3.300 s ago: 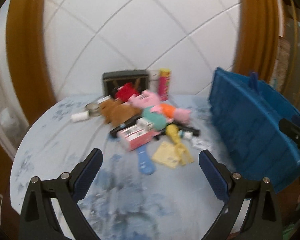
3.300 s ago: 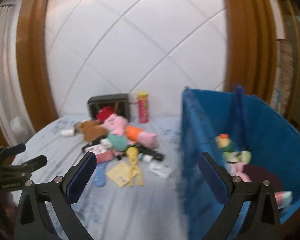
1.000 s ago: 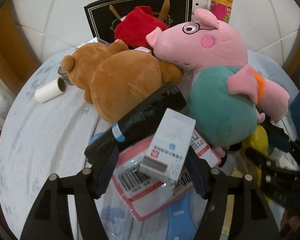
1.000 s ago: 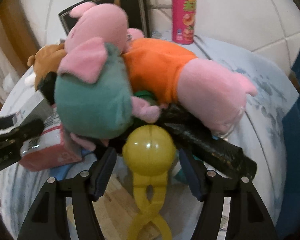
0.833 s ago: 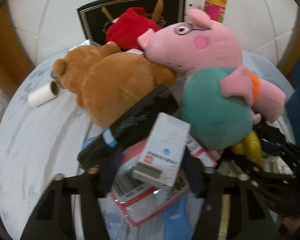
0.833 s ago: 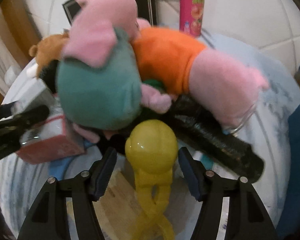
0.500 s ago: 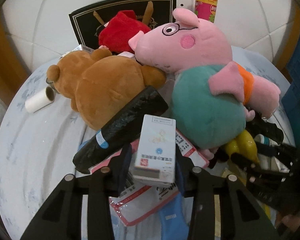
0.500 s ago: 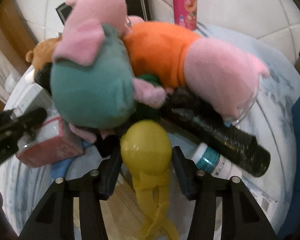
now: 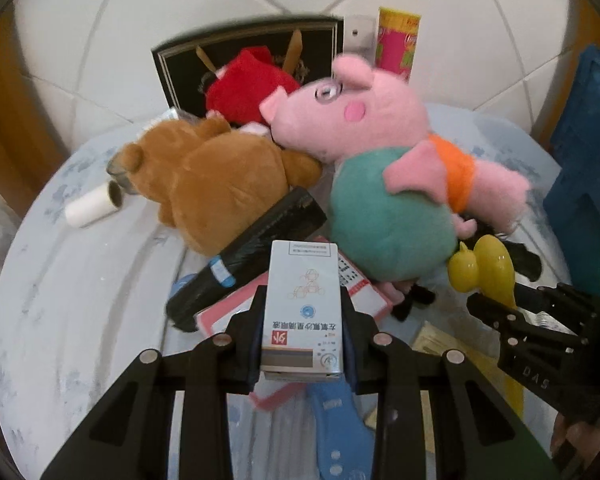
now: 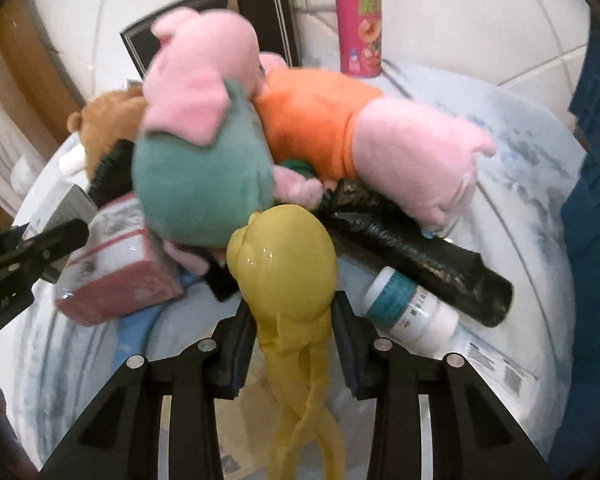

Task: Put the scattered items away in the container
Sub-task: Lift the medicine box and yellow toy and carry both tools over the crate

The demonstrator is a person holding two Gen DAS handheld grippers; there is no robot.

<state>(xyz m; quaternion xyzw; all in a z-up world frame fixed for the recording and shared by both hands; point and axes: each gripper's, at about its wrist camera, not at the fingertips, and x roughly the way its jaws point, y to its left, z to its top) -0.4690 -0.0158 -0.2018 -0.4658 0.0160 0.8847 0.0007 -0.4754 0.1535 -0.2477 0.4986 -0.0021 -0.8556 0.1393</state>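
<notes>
I see soft, even light and strong fisheye bending with dark corners. The pink pig plush (image 9: 364, 108) blurs slightly; the yellow toy (image 10: 284, 256) shows small glare.

Colours and patterns on the round table, both wrist views.

Table (image 9: 80, 300): pale blue-white, mottled with darker blue blotches. White carton (image 9: 302, 308): red mark, blue roundel, grey band at its near end. Yellow toy (image 10: 284, 268): glossy, uniform yellow. Pig plush (image 9: 380, 152): pink head and limbs, teal body; the one behind wears orange. Bear plush (image 9: 216, 184): plain brown. Red plush (image 9: 248, 84) at the far edge. Framed panel (image 9: 180, 64): black with thin gold lines. Tube can (image 10: 358, 20): pink, yellow top. Roll (image 10: 420, 256): black. Bottle (image 10: 412, 308): white, teal label. Packet (image 10: 120, 276): pink-red and white. Crate (image 9: 588, 168) at the right edge: solid blue. Both grippers: black, blue pads.
</notes>
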